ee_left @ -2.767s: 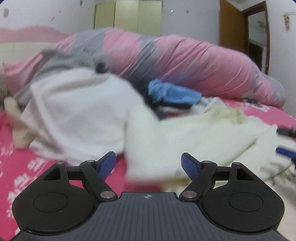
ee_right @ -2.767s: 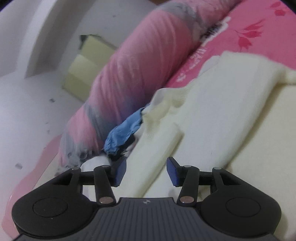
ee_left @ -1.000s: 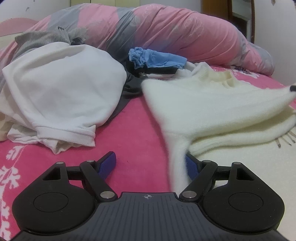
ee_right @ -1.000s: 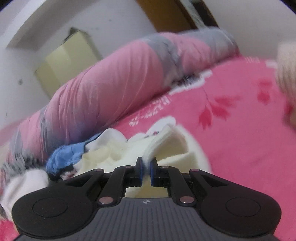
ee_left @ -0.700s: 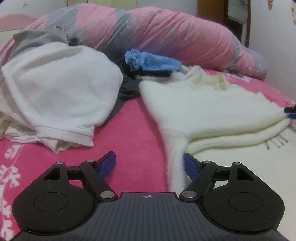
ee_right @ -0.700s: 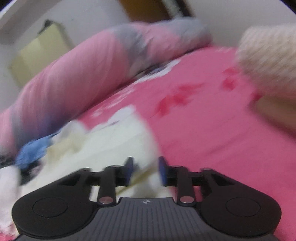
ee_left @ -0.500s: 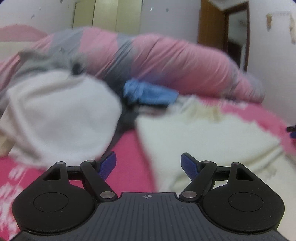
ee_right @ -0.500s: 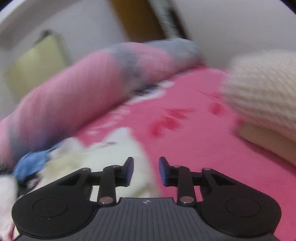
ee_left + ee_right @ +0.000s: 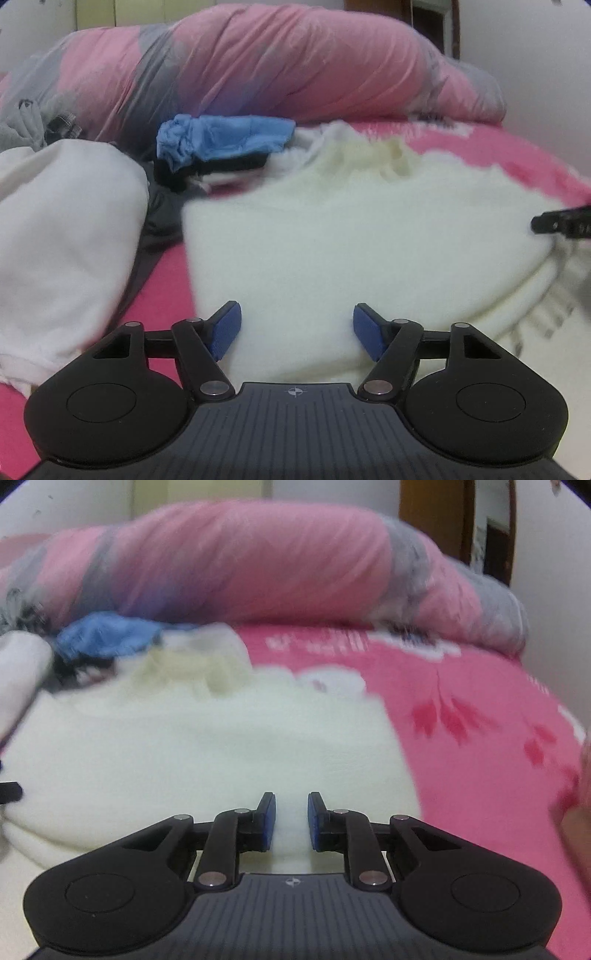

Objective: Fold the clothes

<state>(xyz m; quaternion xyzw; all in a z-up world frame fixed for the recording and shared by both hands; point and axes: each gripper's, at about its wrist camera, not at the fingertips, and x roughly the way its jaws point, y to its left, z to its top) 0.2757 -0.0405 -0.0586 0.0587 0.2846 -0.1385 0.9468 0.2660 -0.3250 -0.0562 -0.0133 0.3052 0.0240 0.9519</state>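
A white garment and blue cloth lie ahead-left of the left hand-held gripper; the cream sweater spreads on the bed beneath both. The left hand-held gripper's fingers stand wide apart, the right hand-held gripper's narrowly parted, level, empty.

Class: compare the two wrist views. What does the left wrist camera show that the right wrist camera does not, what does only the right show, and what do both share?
Only the left wrist view shows the grey garment at far left and much of the white shirt. Only the right wrist view shows the red flower print on the pink sheet. Both show the cream sweater, the blue cloth and the pink quilt.
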